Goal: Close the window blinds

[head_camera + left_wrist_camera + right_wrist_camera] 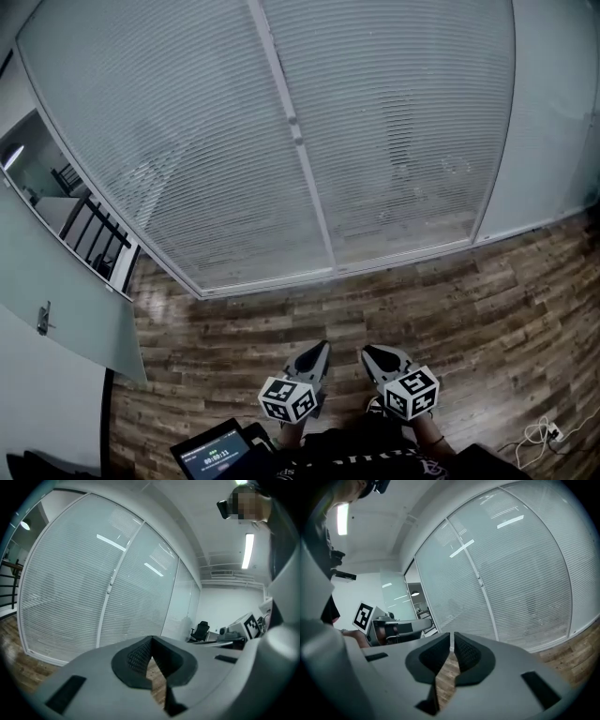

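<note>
Two grippers sit low in the head view, side by side above the wood floor (469,309): left gripper (322,349) and right gripper (367,352). Both are aimed at the window blinds (187,141), which hang down over both glass panes ahead, well apart from either tip.
Left gripper view: jaws meet at the tips, nothing between them; blinds beyond.
Right gripper view: jaws all but together, only a hairline slit, empty; blinds beyond.

Wooden floor (281,319) lies open to the window blinds (187,141); perhaps a tablet (220,455) sits near-left.
</note>
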`<action>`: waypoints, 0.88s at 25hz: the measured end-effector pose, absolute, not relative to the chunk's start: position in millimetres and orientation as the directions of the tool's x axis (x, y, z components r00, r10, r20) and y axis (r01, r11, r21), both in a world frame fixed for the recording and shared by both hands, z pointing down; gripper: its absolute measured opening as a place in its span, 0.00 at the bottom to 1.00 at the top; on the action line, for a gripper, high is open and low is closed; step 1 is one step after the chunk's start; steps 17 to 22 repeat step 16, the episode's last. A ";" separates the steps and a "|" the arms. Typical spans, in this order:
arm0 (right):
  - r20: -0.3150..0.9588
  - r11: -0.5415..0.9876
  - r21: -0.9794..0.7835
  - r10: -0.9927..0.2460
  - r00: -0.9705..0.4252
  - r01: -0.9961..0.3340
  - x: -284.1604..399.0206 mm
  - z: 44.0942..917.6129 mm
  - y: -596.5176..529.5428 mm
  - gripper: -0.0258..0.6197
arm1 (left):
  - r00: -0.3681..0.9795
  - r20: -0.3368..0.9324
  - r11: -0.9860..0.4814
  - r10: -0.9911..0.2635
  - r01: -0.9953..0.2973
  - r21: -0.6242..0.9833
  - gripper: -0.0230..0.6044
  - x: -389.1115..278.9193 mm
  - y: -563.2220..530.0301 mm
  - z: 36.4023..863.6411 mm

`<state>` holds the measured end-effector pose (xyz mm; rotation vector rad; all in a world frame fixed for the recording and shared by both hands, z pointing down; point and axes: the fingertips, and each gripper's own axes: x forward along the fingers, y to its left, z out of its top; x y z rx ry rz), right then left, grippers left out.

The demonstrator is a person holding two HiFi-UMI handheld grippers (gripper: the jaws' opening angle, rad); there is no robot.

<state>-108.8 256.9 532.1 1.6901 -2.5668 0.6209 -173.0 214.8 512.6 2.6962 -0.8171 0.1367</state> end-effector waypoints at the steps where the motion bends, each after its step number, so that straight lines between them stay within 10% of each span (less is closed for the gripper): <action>1: 0.215 0.341 -0.317 -0.883 -0.418 -0.885 -114.8 530.9 260.0 0.09 | 0.834 0.179 -0.789 -0.522 -0.552 0.270 0.04 -178.9 220.3 511.4; 22: 0.239 0.343 -0.353 -0.867 -0.438 -0.870 -296.3 541.7 361.3 0.09 | 0.815 0.216 -0.758 -0.537 -0.579 0.301 0.04 -364.7 315.0 530.3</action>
